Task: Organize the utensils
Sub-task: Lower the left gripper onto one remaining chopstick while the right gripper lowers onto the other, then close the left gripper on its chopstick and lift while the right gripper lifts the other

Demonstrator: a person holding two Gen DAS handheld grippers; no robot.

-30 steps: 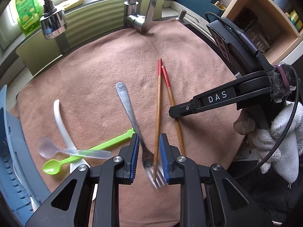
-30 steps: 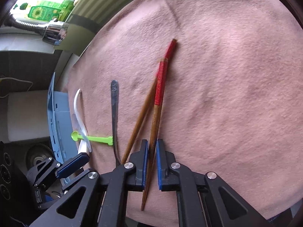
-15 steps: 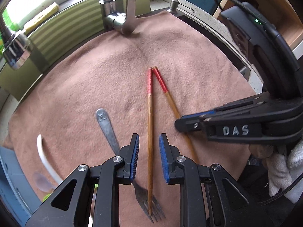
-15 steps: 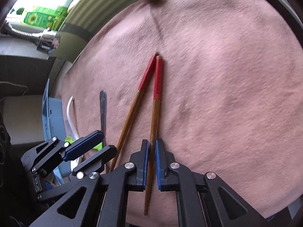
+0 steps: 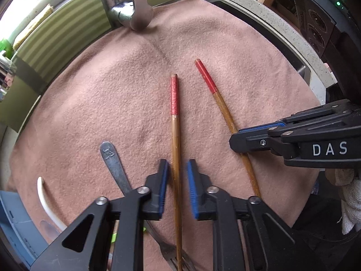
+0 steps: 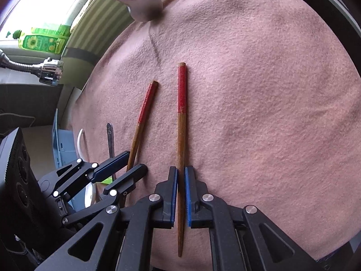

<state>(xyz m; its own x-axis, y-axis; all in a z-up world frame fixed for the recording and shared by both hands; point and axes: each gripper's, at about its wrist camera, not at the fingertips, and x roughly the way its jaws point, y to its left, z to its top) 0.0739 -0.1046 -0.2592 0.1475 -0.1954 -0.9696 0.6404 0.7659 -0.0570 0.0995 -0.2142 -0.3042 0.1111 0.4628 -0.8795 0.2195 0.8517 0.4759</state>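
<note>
Two wooden chopsticks with red ends lie apart on the brown cloth. My left gripper straddles the left chopstick. Its blue pads are closing, with a thin gap still showing on either side of the stick. My right gripper is shut on the right chopstick, whose thin tip sticks out behind the pads. In the left wrist view the right gripper comes in from the right over that chopstick. In the right wrist view the left gripper sits at the lower left around its chopstick.
A metal fork lies just left of the left gripper, its tines under the left chopstick's tip. A white spoon handle and a blue rack are further left. The tap stands at the cloth's far edge.
My left gripper moved right from over the fork onto the left chopstick, sank lower, and its jaws narrowed. The right gripper drew its chopstick sideways, so the red ends have parted.
</note>
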